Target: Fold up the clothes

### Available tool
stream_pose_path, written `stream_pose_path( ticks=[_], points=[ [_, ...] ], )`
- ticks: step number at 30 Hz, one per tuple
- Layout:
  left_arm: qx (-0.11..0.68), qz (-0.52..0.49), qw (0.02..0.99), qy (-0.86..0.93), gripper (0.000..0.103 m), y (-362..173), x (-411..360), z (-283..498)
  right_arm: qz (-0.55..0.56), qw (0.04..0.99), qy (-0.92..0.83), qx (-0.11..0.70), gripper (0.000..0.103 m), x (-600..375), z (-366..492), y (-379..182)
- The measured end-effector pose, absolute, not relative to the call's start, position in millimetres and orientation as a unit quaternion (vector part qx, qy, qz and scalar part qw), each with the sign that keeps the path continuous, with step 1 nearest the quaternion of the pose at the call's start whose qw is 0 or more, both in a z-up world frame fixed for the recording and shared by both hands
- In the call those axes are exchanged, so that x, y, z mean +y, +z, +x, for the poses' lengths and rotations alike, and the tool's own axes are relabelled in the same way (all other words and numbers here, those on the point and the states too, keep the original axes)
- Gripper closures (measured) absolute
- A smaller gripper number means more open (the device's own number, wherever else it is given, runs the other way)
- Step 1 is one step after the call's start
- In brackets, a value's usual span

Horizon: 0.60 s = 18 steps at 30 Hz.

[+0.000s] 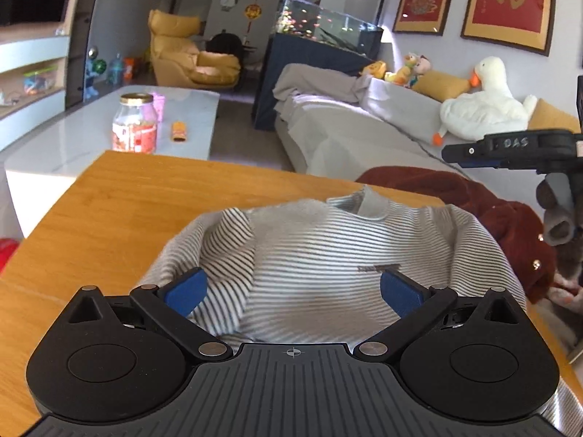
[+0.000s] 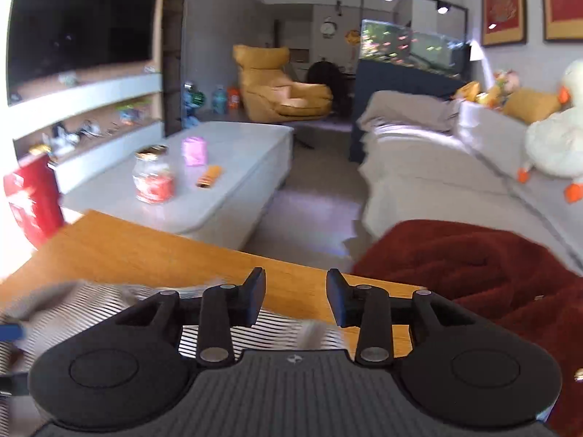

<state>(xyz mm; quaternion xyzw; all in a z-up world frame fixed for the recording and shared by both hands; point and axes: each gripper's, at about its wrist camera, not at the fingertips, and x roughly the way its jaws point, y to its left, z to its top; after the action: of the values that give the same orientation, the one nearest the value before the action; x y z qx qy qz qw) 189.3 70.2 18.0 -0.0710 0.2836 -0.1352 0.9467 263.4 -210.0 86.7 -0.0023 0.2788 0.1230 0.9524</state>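
A grey-and-white striped top (image 1: 320,255) lies on the wooden table (image 1: 120,204), collar away from me, its left sleeve folded inward. My left gripper (image 1: 293,289) hovers wide open just above its lower part, blue pads (image 1: 187,291) apart and empty. My right gripper (image 2: 295,296) is partly open and empty above the table's far edge, over the striped top's edge (image 2: 218,320). It also shows in the left wrist view (image 1: 510,149) at the right, raised above the table.
A dark red fleece garment (image 1: 484,218) lies at the table's right side, also seen in the right wrist view (image 2: 484,266). Beyond the table stand a white coffee table (image 1: 189,116) with a jar (image 1: 135,123) and a sofa (image 1: 349,127).
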Motion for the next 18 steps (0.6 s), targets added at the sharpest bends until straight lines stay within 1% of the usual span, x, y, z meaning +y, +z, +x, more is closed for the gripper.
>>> stream_pose_path(
  ticks=[6,9,10,11,13,15,17,18],
  points=[
    [0.282,-0.019,0.958,-0.055,0.000,43.4,105.8,218.8,0.108,0.897,0.219,0.368,0.067,-158.6,309.6,47.7],
    [0.298,-0.057,0.950,-0.079,0.000,51.5,121.2,212.7,0.164,0.850,0.238,0.440,0.068,-136.8,340.0,17.8],
    [0.302,-0.071,0.946,-0.091,0.000,54.1,125.6,209.2,0.163,0.845,0.245,0.447,0.085,-127.4,345.9,14.2],
    [0.303,-0.074,0.944,-0.105,0.000,54.5,124.5,204.5,0.143,0.851,0.254,0.437,0.091,-115.9,347.6,17.1],
    [0.304,-0.076,0.940,-0.132,0.000,54.8,121.3,194.9,0.095,0.869,0.270,0.404,0.092,-93.5,348.8,27.6],
    [0.310,-0.065,0.937,-0.149,0.000,50.5,110.5,189.2,0.006,0.902,0.279,0.329,0.092,-73.0,340.4,50.1],
    [0.320,-0.052,0.931,-0.166,0.000,44.0,97.2,186.1,-0.110,0.919,0.276,0.260,0.091,-51.8,329.3,67.4],
    [0.325,-0.044,0.928,-0.175,0.000,40.3,90.2,185.2,-0.150,0.919,0.272,0.243,0.086,-45.0,325.8,71.8]
  ],
)
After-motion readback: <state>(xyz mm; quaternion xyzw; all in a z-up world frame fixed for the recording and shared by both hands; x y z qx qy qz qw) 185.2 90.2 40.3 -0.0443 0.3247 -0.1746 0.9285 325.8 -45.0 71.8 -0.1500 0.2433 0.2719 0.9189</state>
